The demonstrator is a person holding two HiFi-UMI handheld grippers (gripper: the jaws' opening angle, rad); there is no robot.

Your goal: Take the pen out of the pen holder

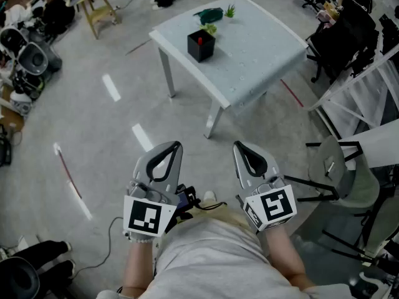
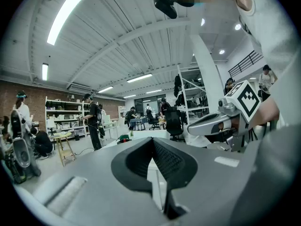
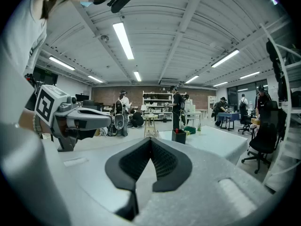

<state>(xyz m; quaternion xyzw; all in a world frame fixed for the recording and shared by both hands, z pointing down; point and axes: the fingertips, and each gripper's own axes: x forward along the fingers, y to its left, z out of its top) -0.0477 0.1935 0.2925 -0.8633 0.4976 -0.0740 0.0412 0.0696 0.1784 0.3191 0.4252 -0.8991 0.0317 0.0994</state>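
A black square pen holder (image 1: pixel 201 46) with a red pen (image 1: pixel 199 40) standing in it sits on the white table (image 1: pixel 255 55), well ahead of both grippers. In the right gripper view the holder (image 3: pixel 178 136) is small and far off, just right of the jaw tips. My left gripper (image 1: pixel 177 145) and right gripper (image 1: pixel 237 145) are held side by side close to the person's body, over the floor. Both are shut, with nothing between their jaws. Each one's tips meet in its own view: left gripper (image 2: pixel 151 140), right gripper (image 3: pixel 150 139).
A green object (image 1: pixel 209 14) and a small plant (image 1: pixel 229 10) lie behind the holder on the table. A wooden stool (image 1: pixel 96 8) stands far left, black office chairs (image 1: pixel 349 23) far right, a folding stool (image 1: pixel 336 167) near right. Equipment (image 1: pixel 25 55) lines the left edge.
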